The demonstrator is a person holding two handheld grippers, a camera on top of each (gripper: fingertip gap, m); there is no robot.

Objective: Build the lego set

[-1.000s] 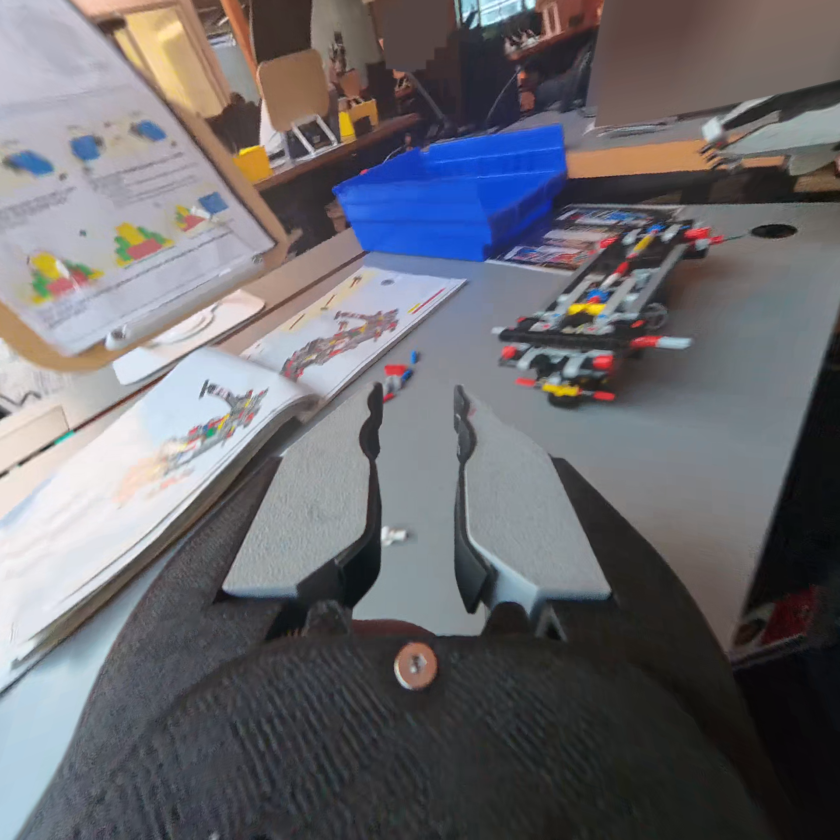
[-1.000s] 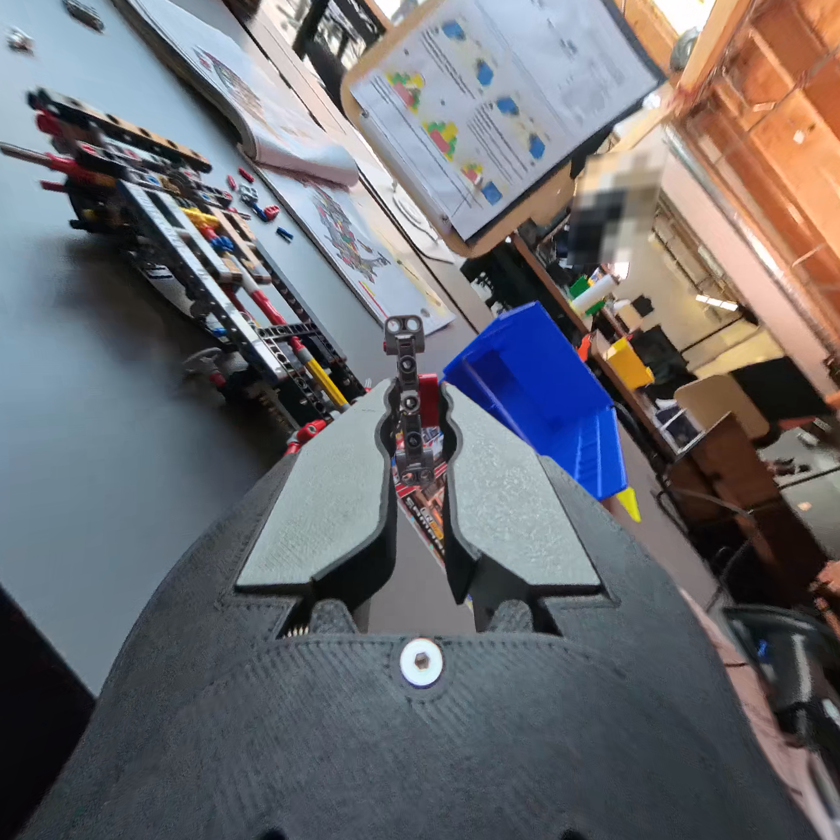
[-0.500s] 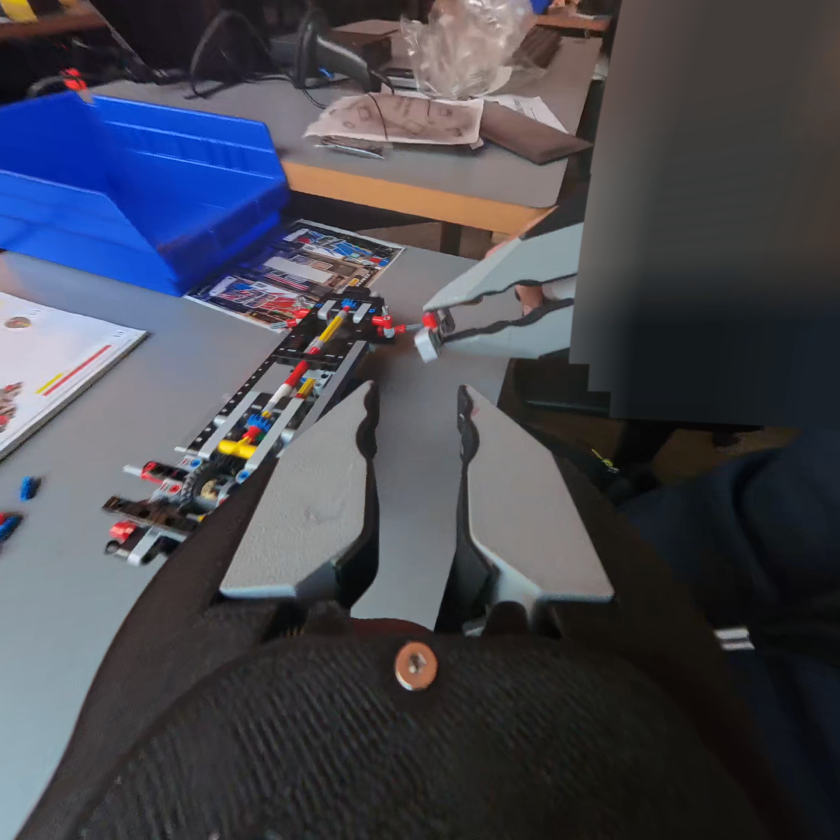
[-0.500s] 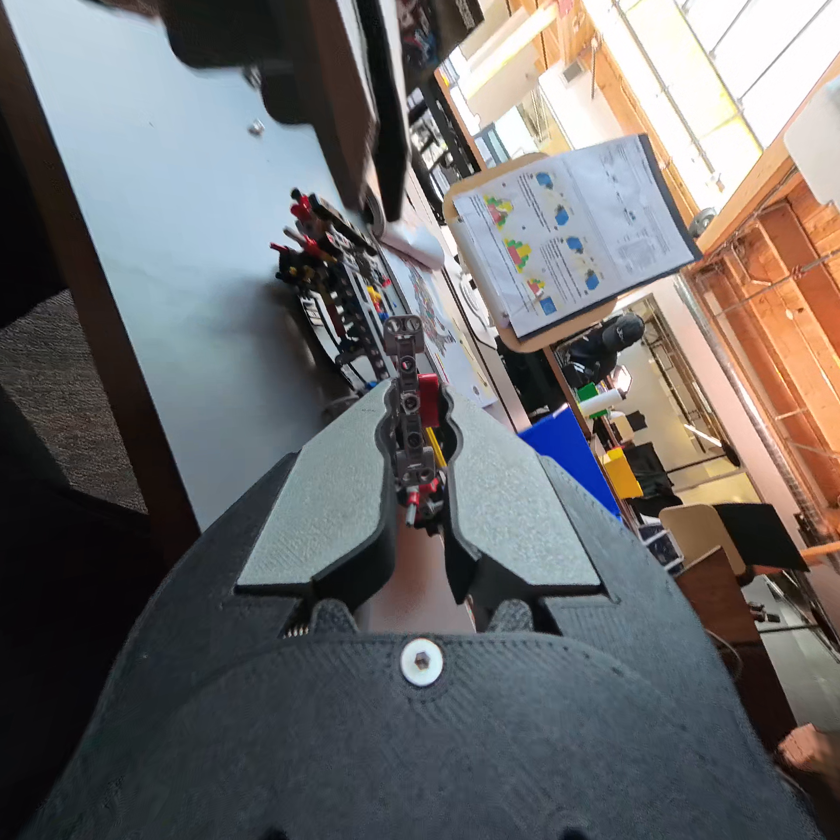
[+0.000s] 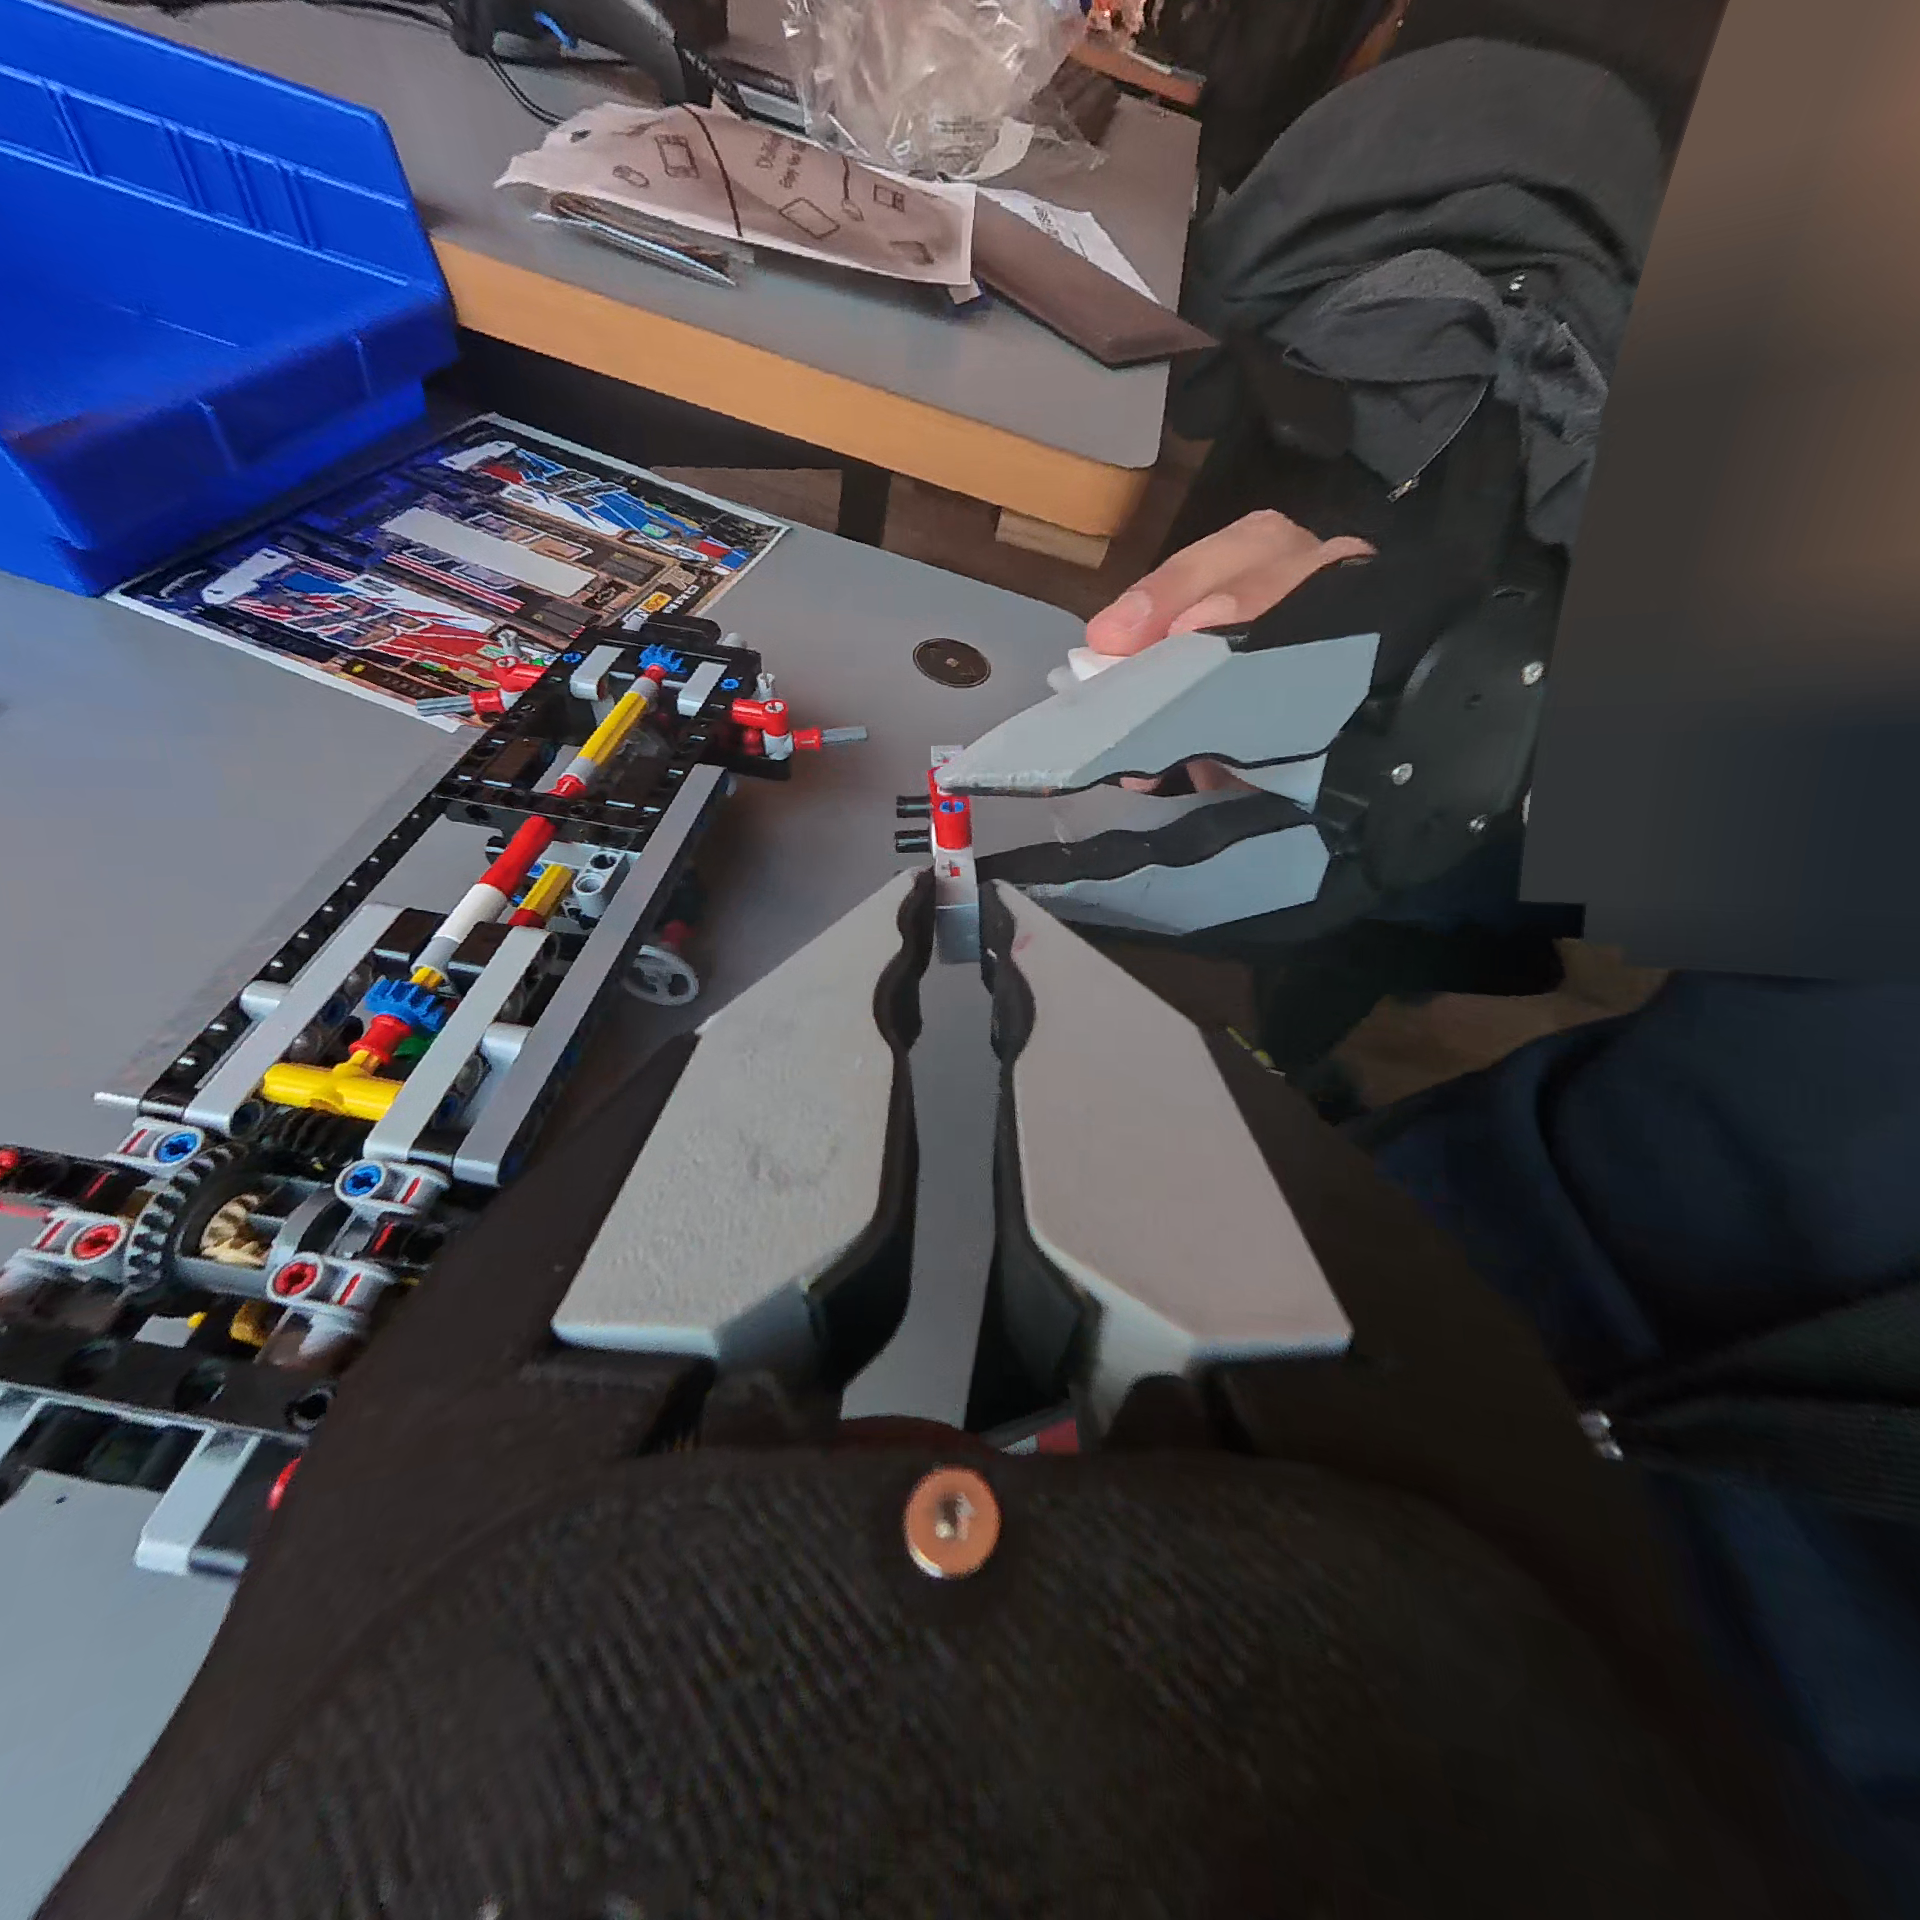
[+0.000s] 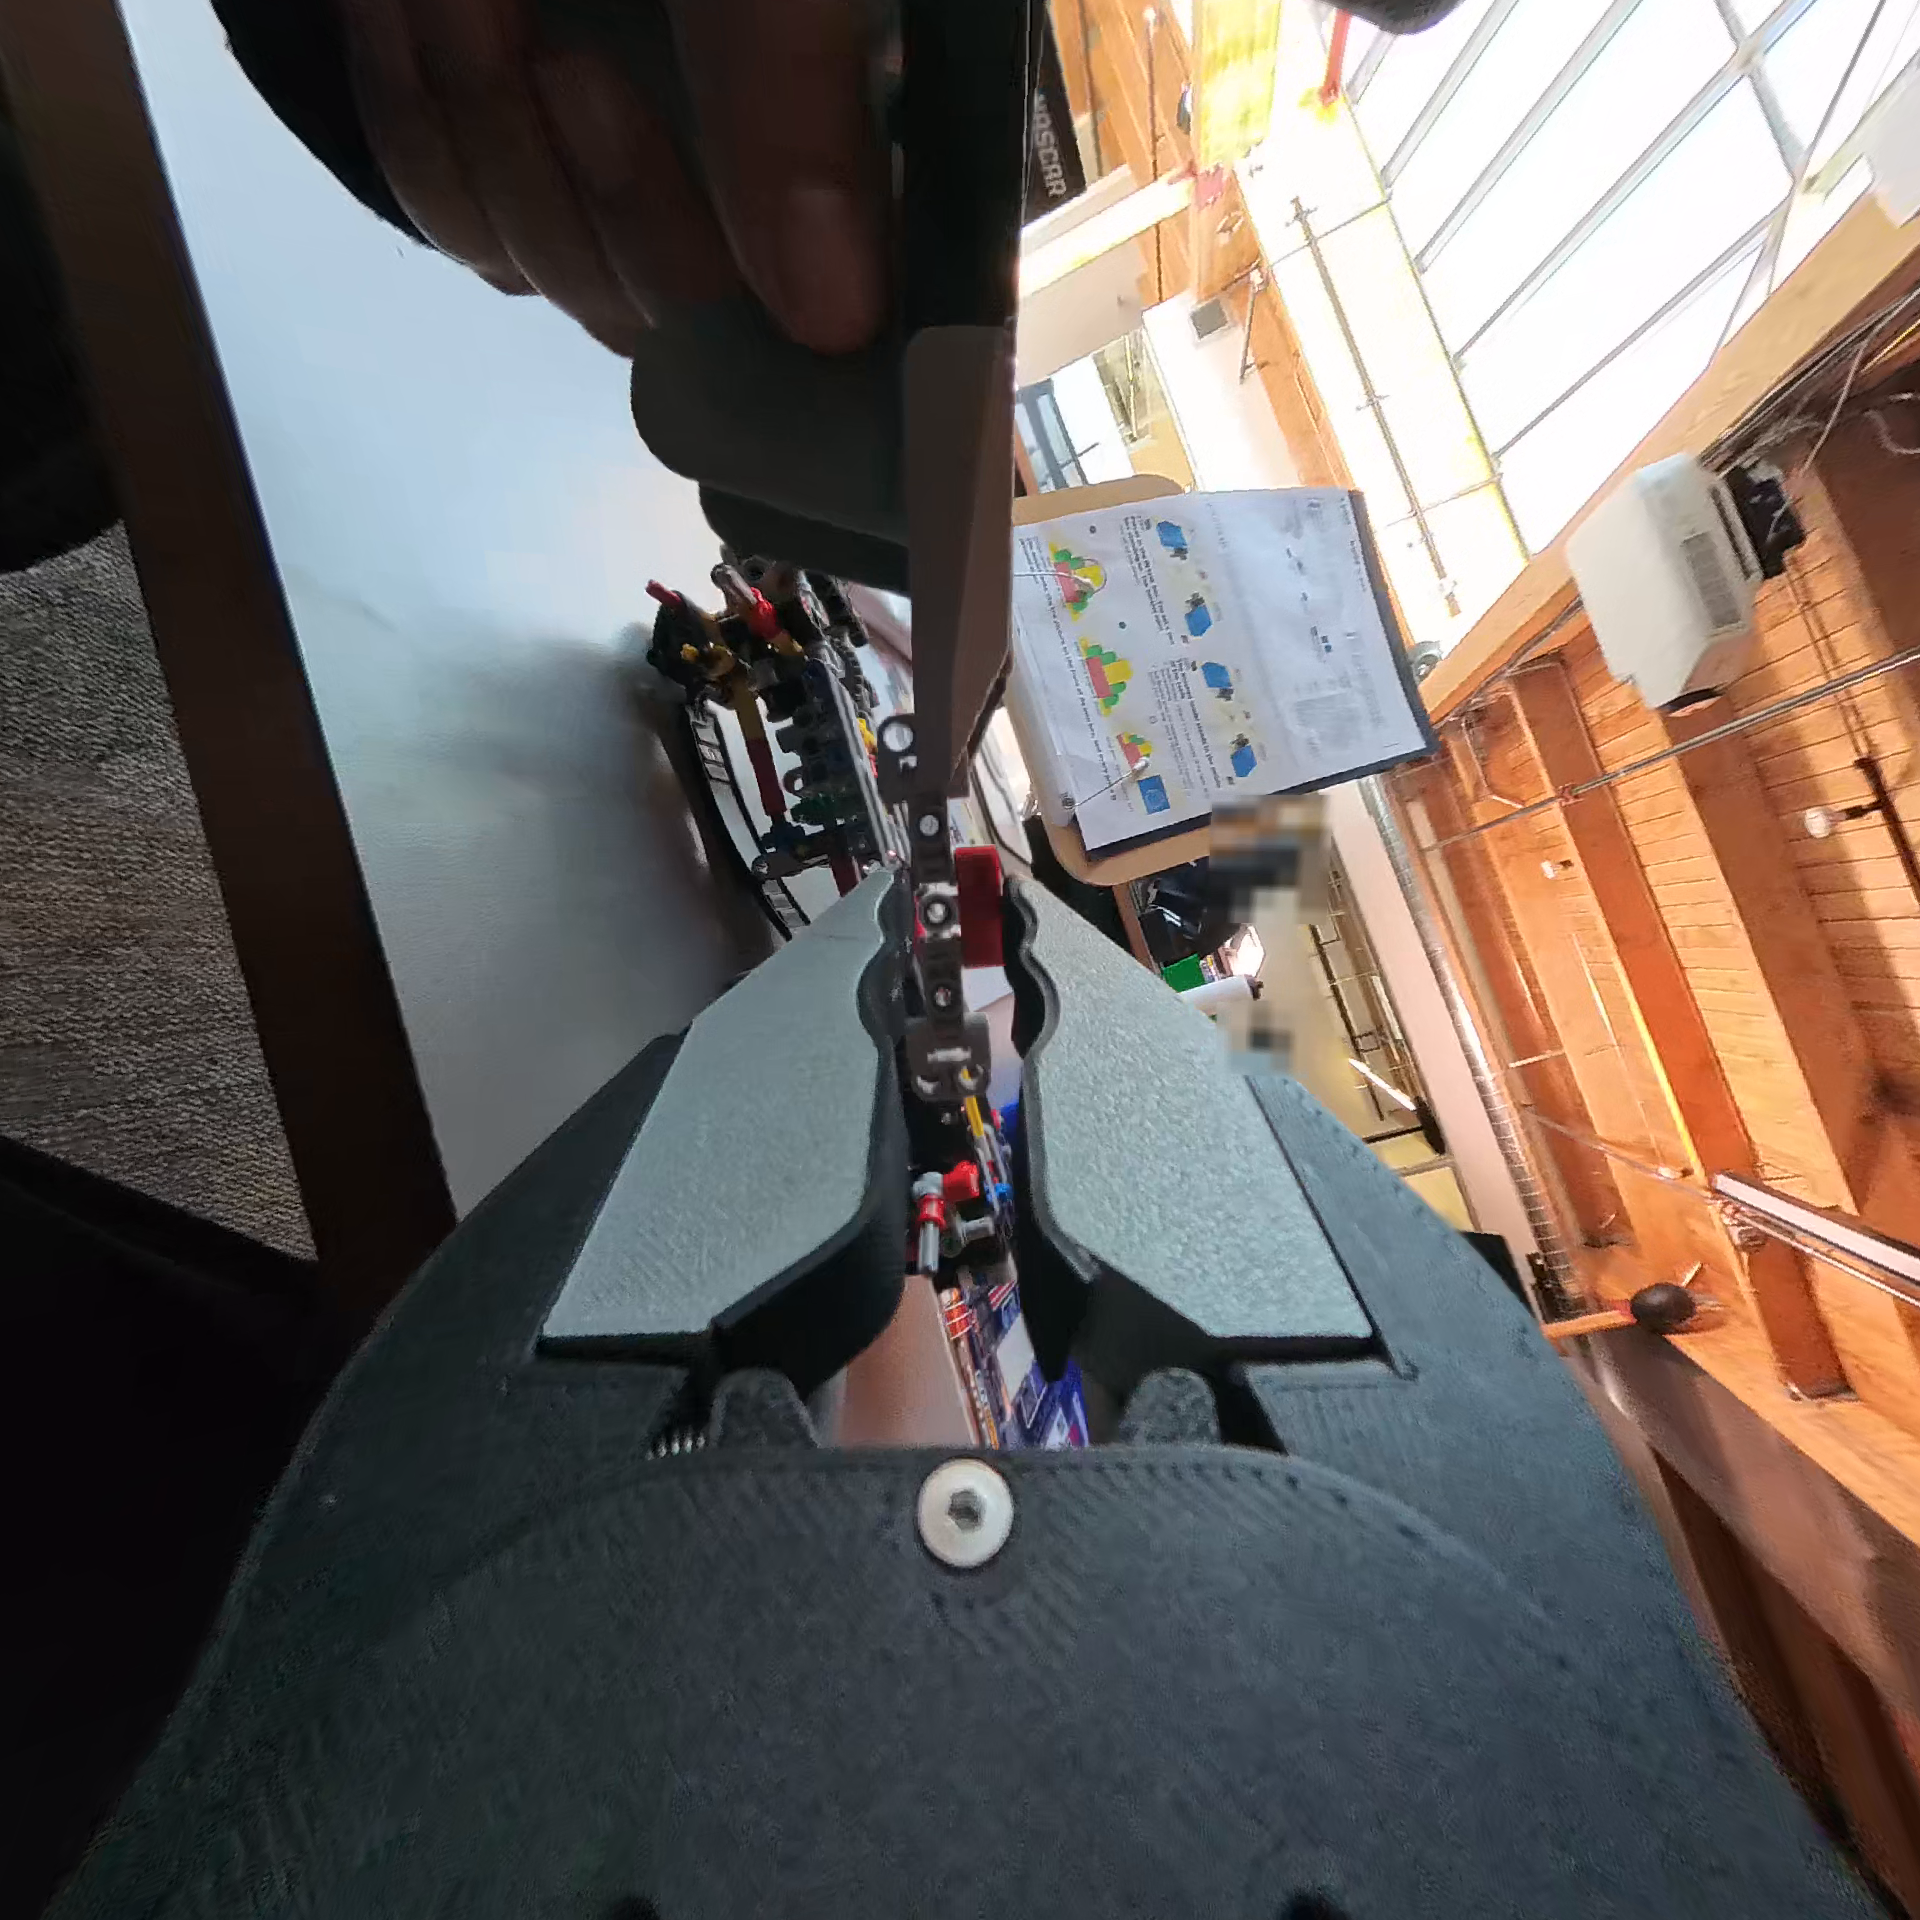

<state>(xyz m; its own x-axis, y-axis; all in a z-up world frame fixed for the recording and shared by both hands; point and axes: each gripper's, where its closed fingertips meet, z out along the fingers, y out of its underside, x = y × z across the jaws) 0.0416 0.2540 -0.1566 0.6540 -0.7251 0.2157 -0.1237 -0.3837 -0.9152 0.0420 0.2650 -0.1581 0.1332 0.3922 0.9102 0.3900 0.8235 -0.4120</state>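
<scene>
**Both tools gripping one small brick piece**

Left wrist view: my left tool [image 5: 954, 914] is pinching the grey-and-red piece [image 5: 954, 873] above the desk [image 5: 810, 862], beside the brick chassis [image 5: 436, 956].

Right wrist view: my right tool [image 6: 951, 914] is clamping its red-and-dark middle [image 6: 961, 914].

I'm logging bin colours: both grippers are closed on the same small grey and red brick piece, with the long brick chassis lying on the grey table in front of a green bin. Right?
Not quite: the bin is blue, as the left wrist view shows. The rest stands: the left gripper and right gripper both grip the small grey and red brick piece, beside the chassis on the grey table.
</scene>
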